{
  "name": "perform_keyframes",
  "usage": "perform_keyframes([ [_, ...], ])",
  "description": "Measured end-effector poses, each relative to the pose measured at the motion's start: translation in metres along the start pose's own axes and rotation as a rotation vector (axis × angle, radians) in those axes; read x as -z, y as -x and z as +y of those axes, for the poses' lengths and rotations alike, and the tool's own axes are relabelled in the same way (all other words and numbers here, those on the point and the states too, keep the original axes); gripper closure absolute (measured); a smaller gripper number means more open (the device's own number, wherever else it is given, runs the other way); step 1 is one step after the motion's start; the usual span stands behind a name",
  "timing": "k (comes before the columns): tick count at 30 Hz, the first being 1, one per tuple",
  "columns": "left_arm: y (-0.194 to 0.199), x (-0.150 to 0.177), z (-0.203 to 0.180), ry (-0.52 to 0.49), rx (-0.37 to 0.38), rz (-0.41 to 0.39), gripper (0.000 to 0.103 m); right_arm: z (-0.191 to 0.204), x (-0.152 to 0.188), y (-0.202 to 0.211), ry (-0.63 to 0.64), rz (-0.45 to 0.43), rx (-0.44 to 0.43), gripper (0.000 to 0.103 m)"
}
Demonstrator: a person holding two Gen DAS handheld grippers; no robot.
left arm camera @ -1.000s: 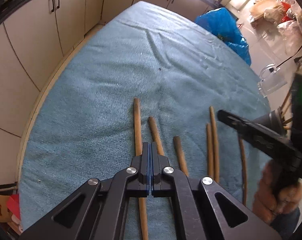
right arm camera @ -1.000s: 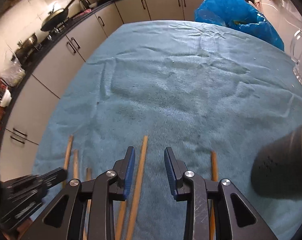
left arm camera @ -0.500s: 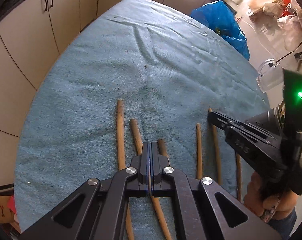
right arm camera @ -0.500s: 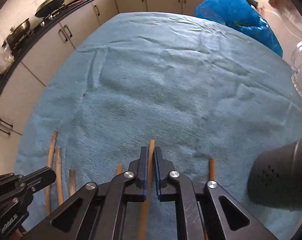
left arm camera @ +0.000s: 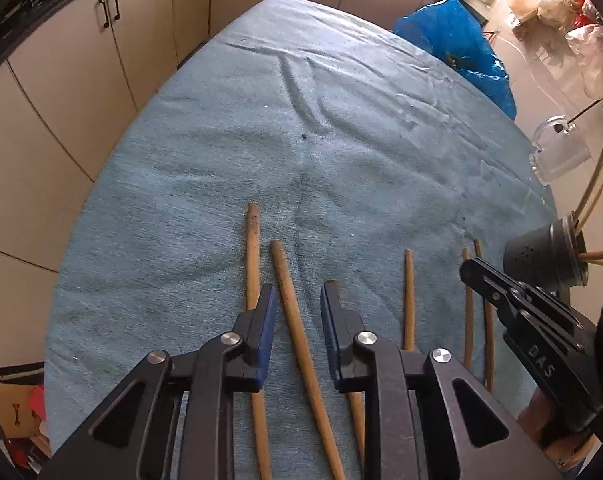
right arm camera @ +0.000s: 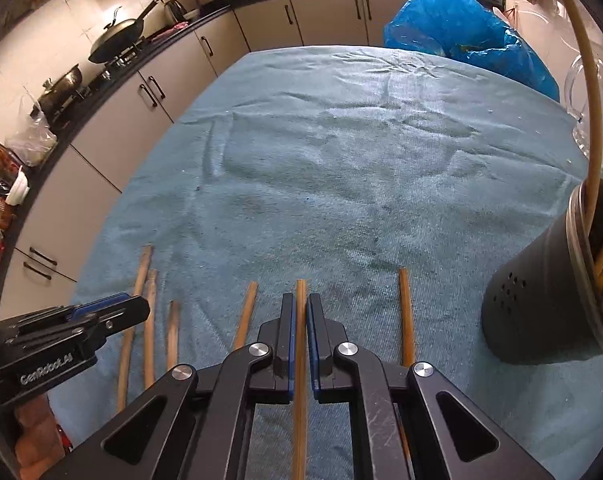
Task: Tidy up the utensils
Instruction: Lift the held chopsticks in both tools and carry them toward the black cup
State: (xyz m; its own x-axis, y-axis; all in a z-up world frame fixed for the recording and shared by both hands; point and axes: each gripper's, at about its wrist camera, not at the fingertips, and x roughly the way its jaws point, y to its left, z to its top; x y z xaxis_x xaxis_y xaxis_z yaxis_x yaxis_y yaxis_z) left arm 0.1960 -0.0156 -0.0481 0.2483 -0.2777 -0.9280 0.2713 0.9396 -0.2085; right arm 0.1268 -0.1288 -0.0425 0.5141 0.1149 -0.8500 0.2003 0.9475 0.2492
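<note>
Several wooden utensil handles lie side by side on a blue towel [left arm camera: 341, 140]. My left gripper [left arm camera: 295, 300] is open, its jaws on either side of one thick wooden handle [left arm camera: 297, 324]; another handle [left arm camera: 253, 256] lies just left. My right gripper [right arm camera: 300, 308] is shut on a thin wooden stick [right arm camera: 300, 360]; it also shows in the left wrist view [left arm camera: 497, 284]. A dark perforated utensil holder [right arm camera: 541, 300] with utensils in it stands to the right and shows in the left wrist view [left arm camera: 541, 256]. The left gripper shows at lower left in the right wrist view [right arm camera: 113, 312].
A blue plastic bag [right arm camera: 461, 32] sits at the far edge of the towel [right arm camera: 361, 160]. A clear glass jug [left arm camera: 557, 152] stands at the right edge. Kitchen cabinets [left arm camera: 81, 60] run along the left, with a wok [right arm camera: 117, 36] on the counter.
My left gripper has opened from shut and now straddles a thick handle. My right gripper has closed from open onto the thin stick.
</note>
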Motion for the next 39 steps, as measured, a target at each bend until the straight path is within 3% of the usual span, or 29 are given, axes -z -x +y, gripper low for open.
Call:
perform_keyframes([
  [6, -0.014, -0.005, -0.002, 0.007, -0.026, 0.026, 0.082, -0.002, 0.004, 0.001, -0.010, -0.003, -0.019, 0.097],
  [12, -0.022, -0.013, -0.011, 0.003, -0.089, -0.011, 0.095, 0.002, 0.010, 0.013, -0.003, -0.028, -0.030, 0.097],
  [15, -0.019, -0.010, -0.009, 0.010, -0.064, -0.022, 0.096, 0.004, 0.012, 0.021, 0.000, -0.046, -0.038, 0.097],
  [18, 0.000, -0.001, -0.005, 0.014, -0.029, -0.079, 0.096, 0.006, 0.016, 0.032, 0.008, -0.070, -0.053, 0.097],
  [22, 0.052, 0.012, -0.010, 0.003, 0.016, -0.221, 0.096, 0.013, 0.020, 0.054, 0.026, -0.125, -0.087, 0.097],
  [29, 0.128, 0.043, -0.023, -0.035, 0.025, -0.454, 0.096, 0.035, 0.040, 0.125, 0.107, -0.357, -0.100, 0.097],
  [35, 0.163, 0.063, -0.027, -0.054, 0.044, -0.561, 0.096, 0.038, 0.067, 0.173, 0.129, -0.546, -0.109, 0.097],
  [39, 0.174, 0.069, -0.030, -0.058, 0.044, -0.578, 0.096, 0.039, 0.079, 0.186, 0.133, -0.597, -0.104, 0.097],
])
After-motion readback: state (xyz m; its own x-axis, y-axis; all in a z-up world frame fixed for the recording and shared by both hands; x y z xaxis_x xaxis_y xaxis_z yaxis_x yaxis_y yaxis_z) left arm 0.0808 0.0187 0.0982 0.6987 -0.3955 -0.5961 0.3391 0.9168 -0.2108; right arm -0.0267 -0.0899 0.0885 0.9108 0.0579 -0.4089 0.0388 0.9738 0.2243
